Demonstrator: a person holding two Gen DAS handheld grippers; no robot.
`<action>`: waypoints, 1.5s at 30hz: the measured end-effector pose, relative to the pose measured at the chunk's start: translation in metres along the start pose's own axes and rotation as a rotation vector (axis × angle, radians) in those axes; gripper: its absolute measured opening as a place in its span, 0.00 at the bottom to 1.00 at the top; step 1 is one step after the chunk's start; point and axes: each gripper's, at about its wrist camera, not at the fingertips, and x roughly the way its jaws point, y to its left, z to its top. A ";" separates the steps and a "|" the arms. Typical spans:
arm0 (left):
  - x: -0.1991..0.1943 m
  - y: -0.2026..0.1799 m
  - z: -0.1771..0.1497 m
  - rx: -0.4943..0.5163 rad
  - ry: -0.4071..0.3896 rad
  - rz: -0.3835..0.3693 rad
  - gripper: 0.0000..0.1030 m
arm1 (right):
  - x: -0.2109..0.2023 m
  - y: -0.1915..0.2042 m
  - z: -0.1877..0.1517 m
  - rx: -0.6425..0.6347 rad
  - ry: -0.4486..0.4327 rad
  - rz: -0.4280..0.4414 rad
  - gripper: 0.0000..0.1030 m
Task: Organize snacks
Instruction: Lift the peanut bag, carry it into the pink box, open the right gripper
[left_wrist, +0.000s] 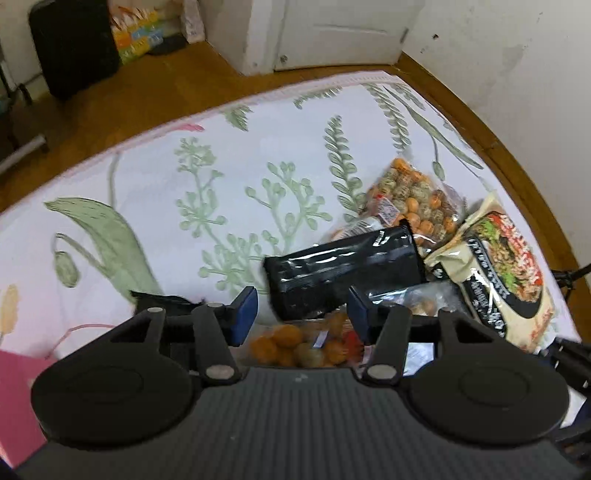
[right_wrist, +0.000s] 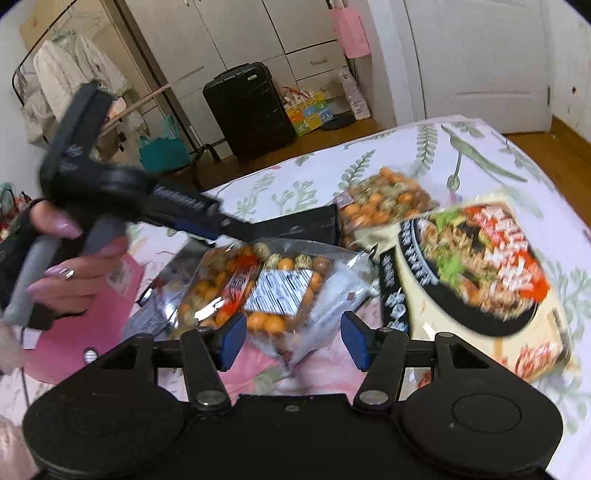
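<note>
Honestly, I can't read the blurred cream noodle pack. My left gripper and right gripper gape, empty, above the clear snack bag with its white label.

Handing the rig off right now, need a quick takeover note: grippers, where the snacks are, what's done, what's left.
Left gripper: open, nothing between the pads, over the near clear bag of round crackers.
Right gripper: open, empty, over that same near bag.
Snacks, all lying loose in an overlapping cluster on the floral sheet: black packet, a second clear cracker bag behind it, big cream noodle bag to the right.
Done: nothing is visibly sorted or lined up yet.
Left: pick up each pack and arrange them; probably start with the near cracker bag.
</note>
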 end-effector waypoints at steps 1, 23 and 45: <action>0.003 0.001 0.001 -0.006 0.017 -0.025 0.51 | -0.003 0.000 -0.002 0.013 -0.014 -0.020 0.60; 0.014 0.006 -0.003 0.012 0.229 -0.078 0.64 | 0.063 0.036 -0.015 0.125 0.084 0.166 0.62; -0.034 -0.034 -0.067 0.035 0.320 -0.137 0.59 | 0.046 0.035 -0.008 0.057 0.166 0.088 0.68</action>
